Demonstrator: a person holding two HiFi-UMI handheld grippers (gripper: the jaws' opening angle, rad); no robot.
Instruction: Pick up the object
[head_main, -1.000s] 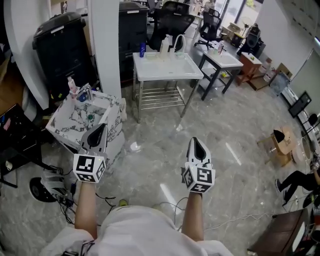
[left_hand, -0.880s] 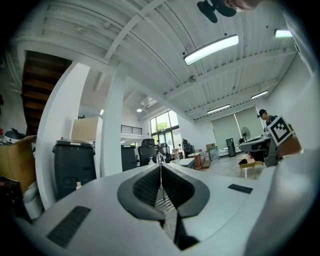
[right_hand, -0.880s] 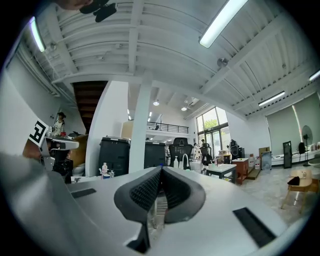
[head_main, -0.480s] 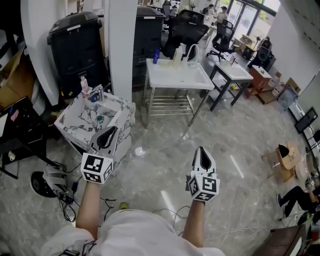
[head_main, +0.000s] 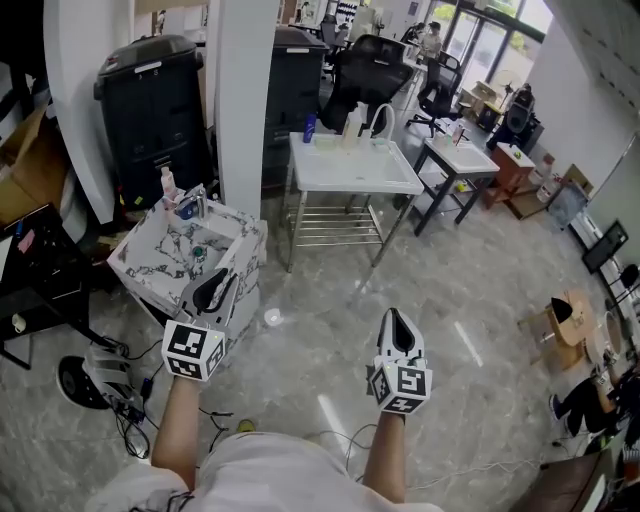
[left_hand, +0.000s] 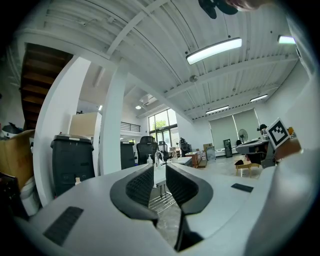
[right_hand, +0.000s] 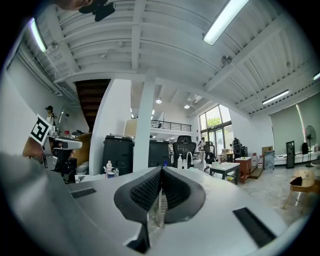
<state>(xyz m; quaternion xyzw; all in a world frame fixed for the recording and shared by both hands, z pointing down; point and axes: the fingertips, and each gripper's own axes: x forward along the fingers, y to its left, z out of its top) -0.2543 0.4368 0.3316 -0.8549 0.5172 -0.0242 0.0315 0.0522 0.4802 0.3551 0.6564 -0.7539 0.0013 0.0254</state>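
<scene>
Head view: I am at the approach step, carrying nothing. My left tool (head_main: 214, 288) hangs slightly parted and my right tool (head_main: 398, 326) is clenched empty. I cannot tell which object is meant; bottles (head_main: 352, 122) stand on the white bench (head_main: 400, 183) well ahead. Next I must step closer and spread the jaws.

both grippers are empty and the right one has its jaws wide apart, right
Not quite. The right gripper has its jaws closed together, not wide apart; the right gripper view shows the two pads meeting at the tips. The rest holds: both grippers are empty. The left gripper has a narrow gap between its jaws with nothing in it.
</scene>
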